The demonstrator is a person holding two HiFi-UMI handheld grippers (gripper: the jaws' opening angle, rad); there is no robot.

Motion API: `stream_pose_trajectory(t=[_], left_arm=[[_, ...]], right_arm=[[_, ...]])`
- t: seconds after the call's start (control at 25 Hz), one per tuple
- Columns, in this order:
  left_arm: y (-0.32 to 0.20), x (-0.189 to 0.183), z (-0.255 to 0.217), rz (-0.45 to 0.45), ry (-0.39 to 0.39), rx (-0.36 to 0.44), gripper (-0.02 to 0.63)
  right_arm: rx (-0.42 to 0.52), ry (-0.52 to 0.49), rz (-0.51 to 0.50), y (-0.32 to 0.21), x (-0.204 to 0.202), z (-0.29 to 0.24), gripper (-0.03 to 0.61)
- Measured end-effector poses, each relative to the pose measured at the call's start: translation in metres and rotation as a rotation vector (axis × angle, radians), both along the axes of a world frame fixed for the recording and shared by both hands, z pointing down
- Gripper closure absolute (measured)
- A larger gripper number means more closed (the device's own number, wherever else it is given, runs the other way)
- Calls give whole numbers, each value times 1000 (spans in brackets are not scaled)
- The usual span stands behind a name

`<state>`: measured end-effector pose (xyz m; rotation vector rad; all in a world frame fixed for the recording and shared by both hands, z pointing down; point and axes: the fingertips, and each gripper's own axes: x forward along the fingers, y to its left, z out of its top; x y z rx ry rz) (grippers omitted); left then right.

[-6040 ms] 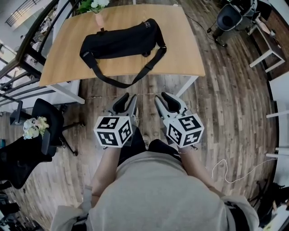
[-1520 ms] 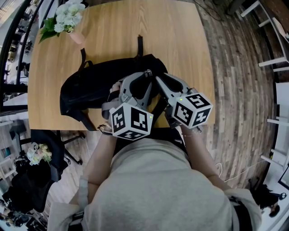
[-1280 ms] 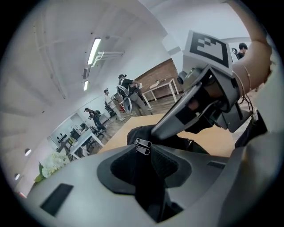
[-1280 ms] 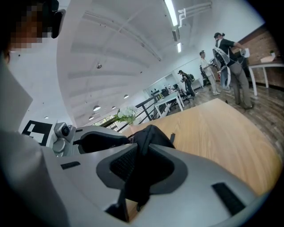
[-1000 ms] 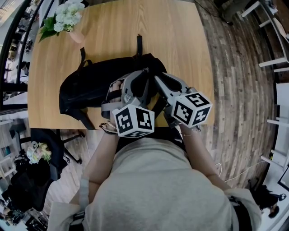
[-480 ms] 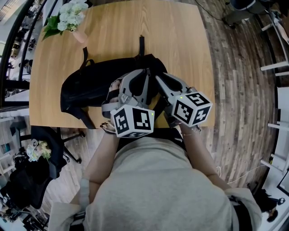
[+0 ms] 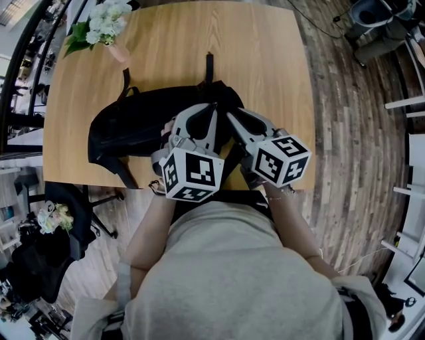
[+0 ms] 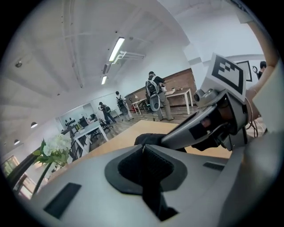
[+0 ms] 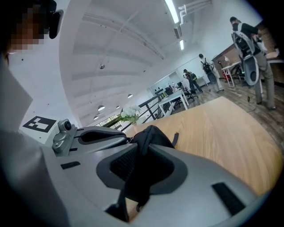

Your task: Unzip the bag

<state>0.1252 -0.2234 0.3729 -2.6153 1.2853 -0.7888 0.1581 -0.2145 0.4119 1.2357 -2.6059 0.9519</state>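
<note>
A black bag point(image 7: 129, 129) lies across the wooden table point(image 7: 265, 53), and both grippers meet at its right end. My left gripper point(image 7: 211, 107) is shut on a thin black strip of the bag point(image 8: 151, 195), which hangs down between its pads point(image 8: 128, 166); I cannot tell whether it is the zip pull. My right gripper point(image 7: 230, 115) sits right beside it, shut on a fold of the bag's black fabric point(image 9: 151, 133) that rises between its pads point(image 9: 126, 166). The zip itself is hidden under the grippers.
A vase of white flowers point(image 7: 106, 13) stands at the table's far left corner. A black strap point(image 7: 208, 66) trails from the bag toward the far edge. A black chair point(image 7: 63, 219) stands left of the table. Several people point(image 8: 153, 91) stand far off.
My left gripper has rolled about its own axis, so its marker cube shows a different face. The right gripper and the bag have stayed put.
</note>
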Motion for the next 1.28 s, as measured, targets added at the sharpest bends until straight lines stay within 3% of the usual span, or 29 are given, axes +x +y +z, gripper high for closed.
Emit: stream_pose_trajectory(t=[0.32, 0.76, 0.92, 1.28], left_arm=[[-3, -16, -9, -117, 252, -120, 594], [2, -36, -5, -181, 602, -324, 594], [3, -41, -2, -164, 656, -370, 594], [6, -47, 3, -78, 688, -453, 594]], right_arm=[[16, 0, -20, -2, 0, 0, 494], [50, 17, -13, 0, -1, 1, 500], [60, 38, 18, 0, -1, 2, 500], [76, 95, 138, 2, -1, 2, 503]])
